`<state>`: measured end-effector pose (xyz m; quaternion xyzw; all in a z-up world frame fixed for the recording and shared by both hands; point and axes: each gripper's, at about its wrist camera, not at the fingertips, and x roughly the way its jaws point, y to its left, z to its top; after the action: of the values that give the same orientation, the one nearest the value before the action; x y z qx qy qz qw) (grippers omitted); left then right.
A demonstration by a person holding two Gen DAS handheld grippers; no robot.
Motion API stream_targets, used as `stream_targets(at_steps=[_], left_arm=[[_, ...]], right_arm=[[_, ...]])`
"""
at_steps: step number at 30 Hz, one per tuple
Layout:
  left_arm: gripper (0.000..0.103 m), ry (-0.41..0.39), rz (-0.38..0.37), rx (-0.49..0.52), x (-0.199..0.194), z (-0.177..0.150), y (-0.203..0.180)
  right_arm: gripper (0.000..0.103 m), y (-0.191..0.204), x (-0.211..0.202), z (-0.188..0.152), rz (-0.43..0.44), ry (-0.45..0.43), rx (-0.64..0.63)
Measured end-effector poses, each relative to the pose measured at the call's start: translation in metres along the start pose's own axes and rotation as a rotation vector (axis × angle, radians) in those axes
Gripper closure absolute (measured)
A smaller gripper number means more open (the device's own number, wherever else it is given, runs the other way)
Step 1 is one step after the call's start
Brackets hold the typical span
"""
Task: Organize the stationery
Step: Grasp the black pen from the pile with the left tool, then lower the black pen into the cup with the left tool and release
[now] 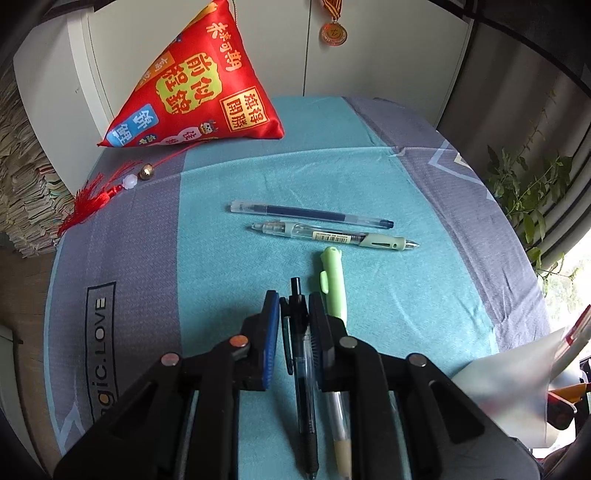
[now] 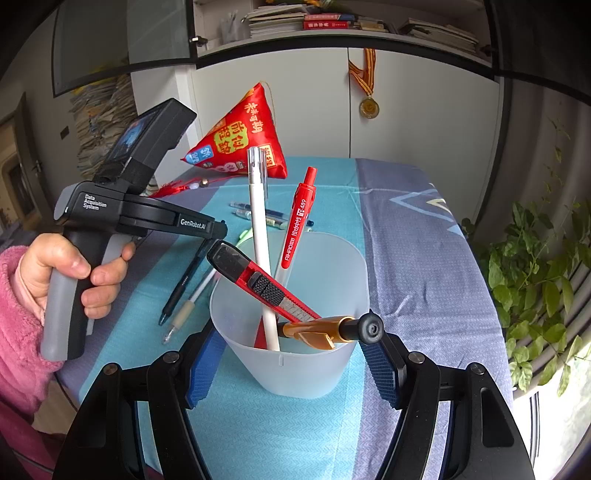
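Observation:
My left gripper [image 1: 293, 306] is low over the cloth-covered table [image 1: 424, 177], its jaws close on either side of a black pen [image 1: 301, 354]; contact is not clear. A green pen [image 1: 334, 284] lies just right of it. Two clear pens [image 1: 310, 213] [image 1: 334, 236] lie crosswise farther back. My right gripper [image 2: 291, 354] is open around a translucent cup [image 2: 291, 332], jaws beside its walls. The cup holds a red utility knife [image 2: 258, 284], a white pen [image 2: 258, 221], a red pen [image 2: 299, 218] and a gold pen [image 2: 325, 328]. The left gripper also shows in the right wrist view [image 2: 207, 243].
A red triangular pouch [image 1: 192, 85] with a tassel [image 1: 99, 192] sits at the table's far left. White cabinet doors with a medal [image 1: 333, 33] stand behind. A green plant [image 2: 535, 280] is beyond the table's right edge. Paper stacks [image 1: 22, 177] are on the left.

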<state>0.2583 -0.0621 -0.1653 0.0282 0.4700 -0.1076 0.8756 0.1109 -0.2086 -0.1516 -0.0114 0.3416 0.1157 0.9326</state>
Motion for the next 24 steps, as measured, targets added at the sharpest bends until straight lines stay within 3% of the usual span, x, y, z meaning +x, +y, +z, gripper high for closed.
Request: stream_targets(at_steps=[24], left_arm=[[0.09, -0.169, -0.05, 0.065, -0.076, -0.005, -0.02]], right_arm=[[0.032, 0.002, 0.0, -0.001, -0.002, -0.001, -0.002]])
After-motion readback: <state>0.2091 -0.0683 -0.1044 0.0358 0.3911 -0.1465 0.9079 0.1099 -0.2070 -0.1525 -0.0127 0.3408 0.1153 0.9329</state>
